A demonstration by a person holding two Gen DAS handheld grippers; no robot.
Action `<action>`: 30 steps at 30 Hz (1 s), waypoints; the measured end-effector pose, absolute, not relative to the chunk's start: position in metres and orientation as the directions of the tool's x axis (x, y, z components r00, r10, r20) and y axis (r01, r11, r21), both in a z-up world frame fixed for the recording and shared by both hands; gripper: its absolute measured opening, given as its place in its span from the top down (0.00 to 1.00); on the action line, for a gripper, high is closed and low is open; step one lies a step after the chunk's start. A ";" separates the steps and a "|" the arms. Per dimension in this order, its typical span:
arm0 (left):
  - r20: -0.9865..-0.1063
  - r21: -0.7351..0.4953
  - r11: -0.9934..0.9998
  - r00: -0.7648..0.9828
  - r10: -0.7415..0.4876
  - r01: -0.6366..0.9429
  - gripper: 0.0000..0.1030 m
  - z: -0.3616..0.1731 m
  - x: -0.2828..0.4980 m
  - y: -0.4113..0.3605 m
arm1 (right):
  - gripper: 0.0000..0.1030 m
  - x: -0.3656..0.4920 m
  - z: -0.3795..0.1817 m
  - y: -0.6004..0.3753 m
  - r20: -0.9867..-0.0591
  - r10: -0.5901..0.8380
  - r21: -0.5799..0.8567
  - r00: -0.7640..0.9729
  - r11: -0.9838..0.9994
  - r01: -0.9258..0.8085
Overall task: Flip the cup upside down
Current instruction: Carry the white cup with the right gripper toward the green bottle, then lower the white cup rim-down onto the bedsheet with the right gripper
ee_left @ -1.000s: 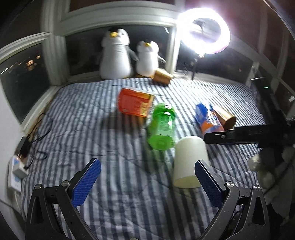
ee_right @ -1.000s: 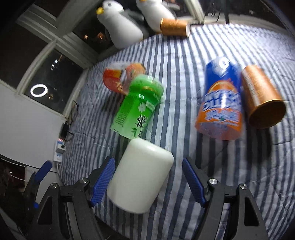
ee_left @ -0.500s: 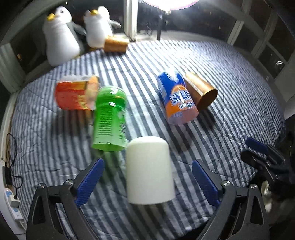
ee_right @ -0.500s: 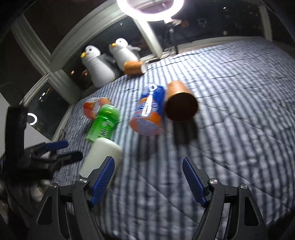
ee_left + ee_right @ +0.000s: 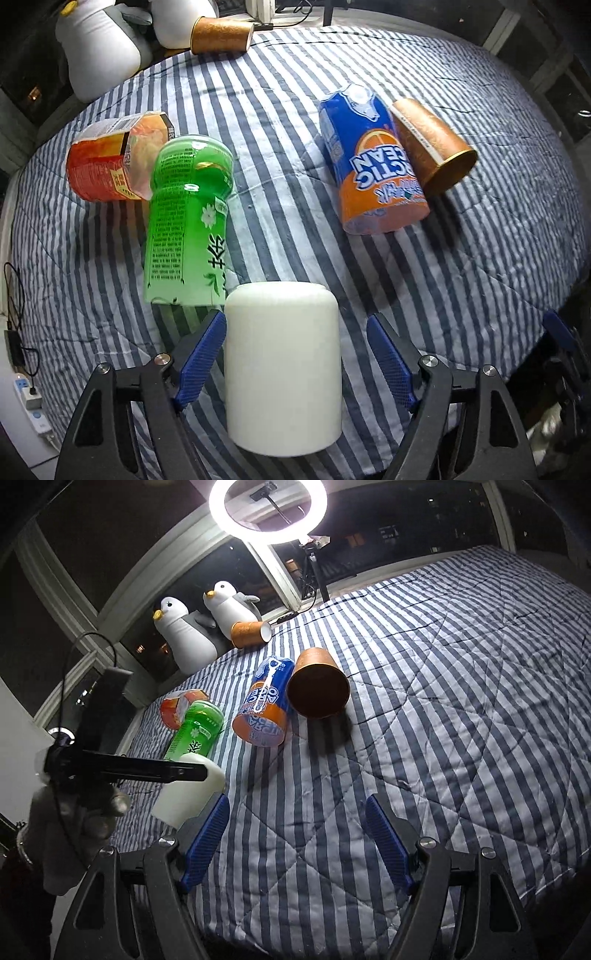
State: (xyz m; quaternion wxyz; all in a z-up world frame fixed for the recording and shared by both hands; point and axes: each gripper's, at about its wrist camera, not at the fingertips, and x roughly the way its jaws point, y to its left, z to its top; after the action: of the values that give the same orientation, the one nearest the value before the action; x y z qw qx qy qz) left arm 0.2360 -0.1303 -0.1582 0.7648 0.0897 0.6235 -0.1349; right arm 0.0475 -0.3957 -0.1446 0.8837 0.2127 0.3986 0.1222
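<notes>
White, smooth-walled cylindrical cup lies on its side on the blue-and-white striped quilted bed, closed base toward 12 o'clock and open mouth toward 6 o'clock, between the blue-padded fingers of the left gripper. The jaws stand apart; the left pad lies just beside the cup wall, the right pad clear of it. At 11 o'clock from the cup, touching or nearly so, lies a green plastic bottle with an orange-red carton beyond it. At 1 o'clock lie a blue-and-orange drink carton and a copper-coloured paper cup, side by side. The right gripper is spread wide over bare quilt, holding nothing; in its view the white cup lies at 9 o'clock, outside its left finger.
</notes>
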 end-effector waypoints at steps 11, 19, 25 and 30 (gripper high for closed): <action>-0.988 0.057 0.938 0.155 0.004 0.343 0.25 -0.183 0.249 -0.137 | 0.29 0.045 -0.159 -0.400 -0.653 0.420 0.515 0.630 0.856 -0.037; -0.984 0.067 0.930 0.175 0.003 0.360 0.26 -0.186 0.249 -0.142 | 0.29 0.045 -0.162 -0.396 -0.661 0.419 0.511 0.622 0.859 -0.037; -0.974 0.034 0.935 0.220 -0.047 0.352 0.26 -0.166 0.231 -0.135 | 0.29 0.044 -0.160 -0.396 -0.658 0.417 0.509 0.627 0.860 -0.038; -0.951 0.010 0.934 0.293 -0.102 0.357 0.26 -0.141 0.209 -0.132 | 0.29 0.045 -0.158 -0.390 -0.660 0.423 0.507 0.620 0.860 -0.047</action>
State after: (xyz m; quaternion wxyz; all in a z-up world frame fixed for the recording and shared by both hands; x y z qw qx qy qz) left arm 0.2094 -0.1322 -0.1415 0.7963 0.1105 0.5770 -0.1439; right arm 0.0452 -0.3897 -0.1580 0.8710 0.2270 0.4142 0.1352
